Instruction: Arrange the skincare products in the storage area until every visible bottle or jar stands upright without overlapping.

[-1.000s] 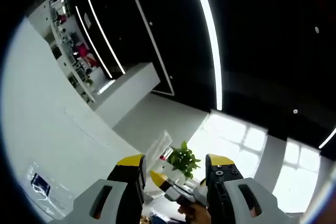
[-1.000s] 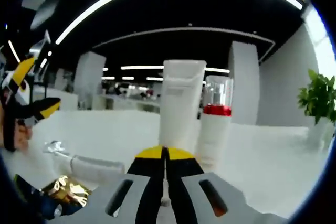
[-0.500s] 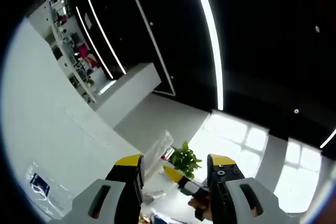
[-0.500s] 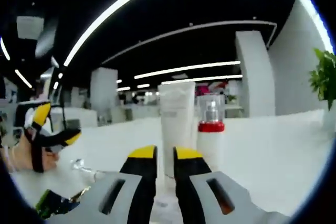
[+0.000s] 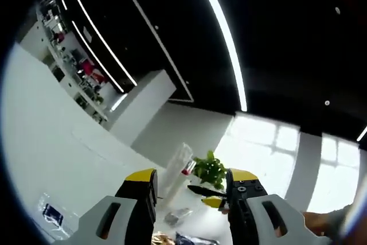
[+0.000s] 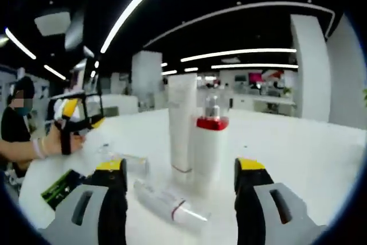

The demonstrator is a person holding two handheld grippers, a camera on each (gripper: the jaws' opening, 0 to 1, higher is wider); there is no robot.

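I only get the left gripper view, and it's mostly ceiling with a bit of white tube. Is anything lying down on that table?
Observer: Yes. In the right gripper view a small white bottle lies on its side in front of the upright white tube.
Operator: What's carrying the camera I'm looking through?
Observer: A person's hand holds the left gripper off to one side of the tube, with its fingers apart.

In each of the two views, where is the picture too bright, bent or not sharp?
Left gripper view: the window behind the plant is washed out white, and the ceiling light strip bends from the fisheye. Right gripper view: the lighting is even; the tall white tube and red-collared pump bottle look fairly sharp, while the lying bottle near the lens is soft.
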